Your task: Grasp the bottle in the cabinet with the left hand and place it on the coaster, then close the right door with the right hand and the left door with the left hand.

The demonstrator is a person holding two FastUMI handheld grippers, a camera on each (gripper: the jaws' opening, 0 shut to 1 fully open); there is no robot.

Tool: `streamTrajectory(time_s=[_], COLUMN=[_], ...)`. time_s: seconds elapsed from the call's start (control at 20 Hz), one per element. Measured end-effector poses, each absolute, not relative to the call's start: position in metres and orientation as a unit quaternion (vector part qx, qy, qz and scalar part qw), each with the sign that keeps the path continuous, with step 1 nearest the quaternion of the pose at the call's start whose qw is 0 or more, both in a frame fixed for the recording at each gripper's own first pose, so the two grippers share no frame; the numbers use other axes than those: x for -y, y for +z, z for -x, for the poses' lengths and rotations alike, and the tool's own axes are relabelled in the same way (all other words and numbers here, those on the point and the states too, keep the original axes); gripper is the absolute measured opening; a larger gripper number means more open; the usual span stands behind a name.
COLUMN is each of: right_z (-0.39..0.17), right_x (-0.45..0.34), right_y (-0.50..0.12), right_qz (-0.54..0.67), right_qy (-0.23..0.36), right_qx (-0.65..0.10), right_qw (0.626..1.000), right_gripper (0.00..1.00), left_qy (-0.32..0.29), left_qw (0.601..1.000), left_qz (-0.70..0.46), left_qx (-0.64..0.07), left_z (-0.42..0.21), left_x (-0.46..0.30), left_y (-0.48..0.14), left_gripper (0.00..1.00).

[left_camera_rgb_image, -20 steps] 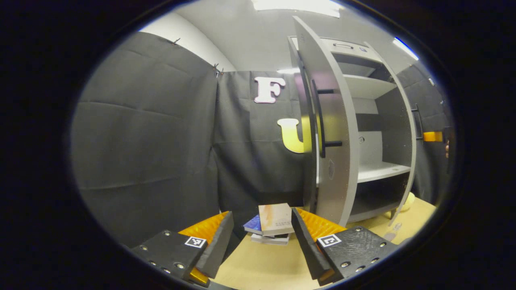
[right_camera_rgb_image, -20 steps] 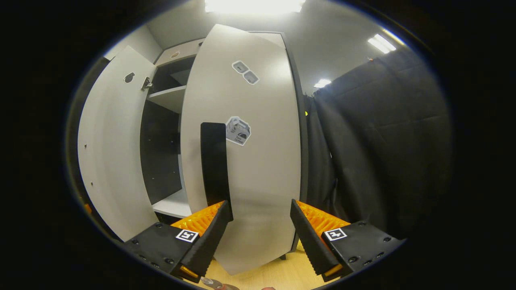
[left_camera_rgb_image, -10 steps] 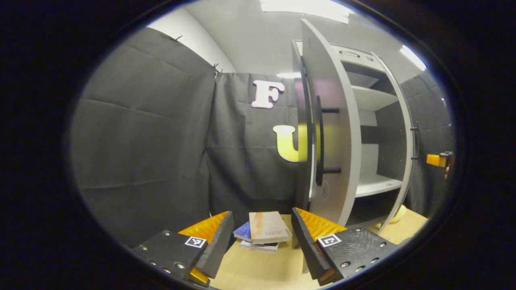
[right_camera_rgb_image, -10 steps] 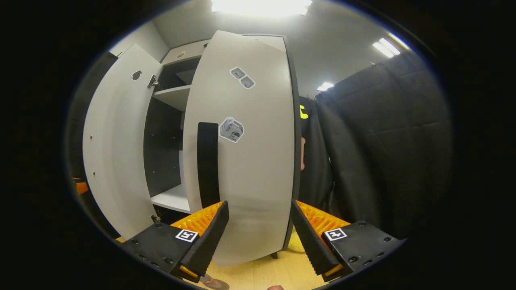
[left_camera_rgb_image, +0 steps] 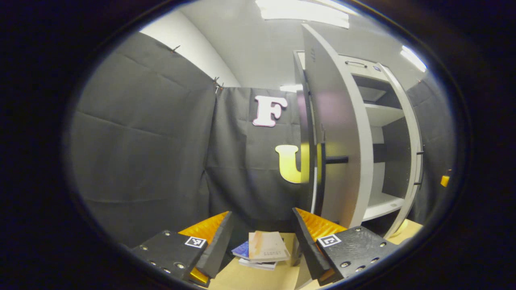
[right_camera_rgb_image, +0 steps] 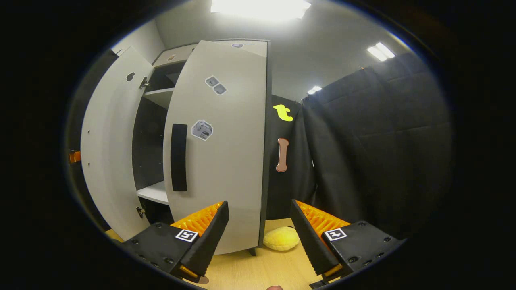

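here the right gripper (right_camera_rgb_image: 258, 233) hangs with fingers spread, empty, before the nearly closed right door (right_camera_rgb_image: 217, 153). the left gripper (left_camera_rgb_image: 262, 241), likewise spread, faces the open left door (left_camera_rgb_image: 338, 137) above stacked books (left_camera_rgb_image: 264, 249).

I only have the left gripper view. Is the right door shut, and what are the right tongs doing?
Observer: Not shut. In the right gripper view the right door stands ajar, with a dark gap between it and the left door.
Operator: And the tongs?
Observer: The right tongs are open and grip nothing.
Operator: What's the yellow sliver under that door?
Observer: A soft yellow lump lying on the table by the door's lower corner.
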State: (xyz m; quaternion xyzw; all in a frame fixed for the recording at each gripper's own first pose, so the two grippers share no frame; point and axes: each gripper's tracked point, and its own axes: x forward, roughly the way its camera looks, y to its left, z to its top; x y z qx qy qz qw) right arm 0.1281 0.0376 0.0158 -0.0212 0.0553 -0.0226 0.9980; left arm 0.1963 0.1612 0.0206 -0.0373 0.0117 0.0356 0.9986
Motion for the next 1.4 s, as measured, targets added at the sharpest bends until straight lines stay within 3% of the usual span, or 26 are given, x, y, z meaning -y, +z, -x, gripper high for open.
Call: streamTrajectory(time_s=[0.1,0.15,0.9,0.95,1.0,1.4], right_z=[-0.122,-0.120,-0.104,-0.103,-0.102,-0.094], right_x=[-0.022,-0.016,0.016,0.018,0.019,0.035], right_y=[0.014,0.012,0.005,0.004,0.003,-0.001], right_qz=[0.018,0.016,0.003,0.003,0.004,0.006], right_qy=[-0.033,-0.035,-0.035,-0.033,-0.033,-0.038], right_qx=[-0.056,-0.058,-0.068,-0.070,-0.071,-0.078], right_qw=[0.998,0.998,0.997,0.997,0.997,0.996], right_gripper=[0.97,0.98,0.98,0.98,0.98,0.97], left_qy=[0.048,0.049,0.056,0.054,0.051,0.036], left_qw=[0.999,0.999,0.998,0.998,0.998,0.999], left_qz=[0.017,0.013,0.019,0.019,0.020,0.012], left_qx=[-0.007,-0.011,-0.030,-0.030,-0.030,-0.024], left_z=[-0.194,-0.194,-0.185,-0.181,-0.181,-0.179], left_x=[-0.162,-0.159,-0.136,-0.127,-0.121,-0.094], left_y=[0.027,0.024,0.018,0.018,0.018,0.023], left_gripper=[0.84,0.91,0.91,0.84,0.91,0.91])
